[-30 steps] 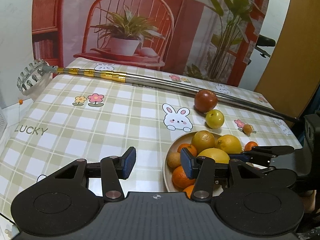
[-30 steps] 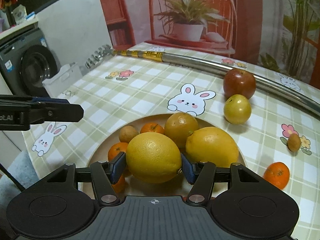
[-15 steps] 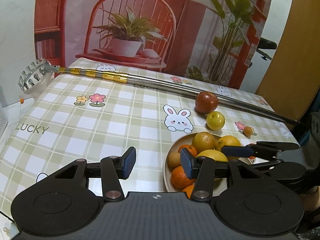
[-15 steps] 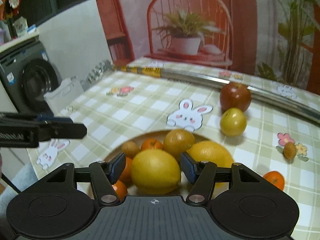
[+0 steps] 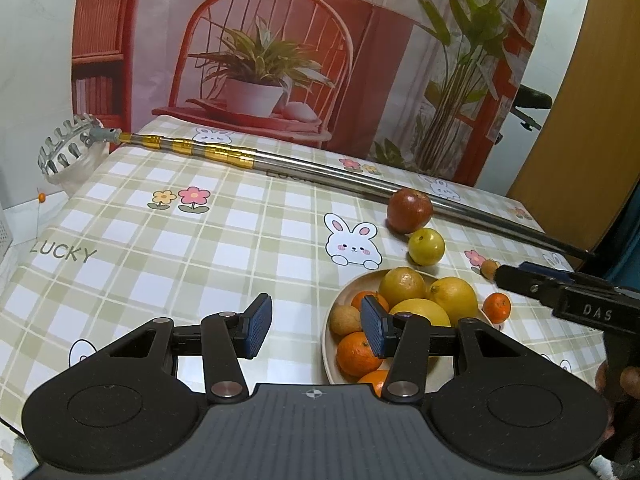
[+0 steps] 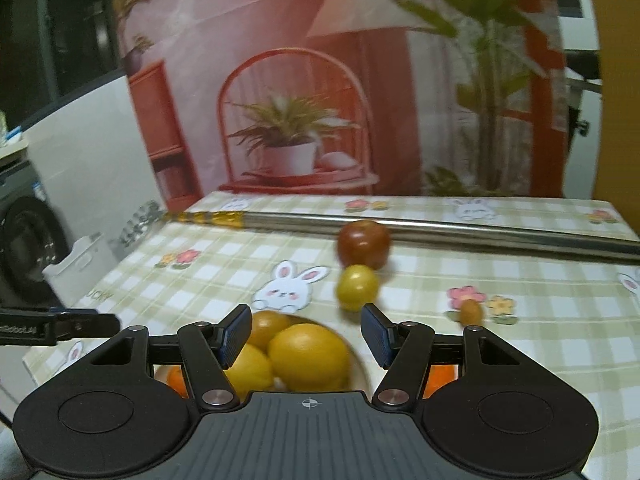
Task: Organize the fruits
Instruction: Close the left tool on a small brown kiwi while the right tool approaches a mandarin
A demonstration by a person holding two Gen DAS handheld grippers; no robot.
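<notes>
Fruit (image 5: 416,312) fills the plate (image 5: 329,344) on the table (image 5: 200,248); an apple (image 5: 409,211) lies beside it. Left hand-held gripper (image 5: 316,332) and right hand-held gripper (image 6: 304,336): fingers apart, nothing held.

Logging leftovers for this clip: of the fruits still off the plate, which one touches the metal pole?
The red apple. It rests against the metal pole. The yellow plum, small brown fruit and small orange lie nearer the plate.
</notes>
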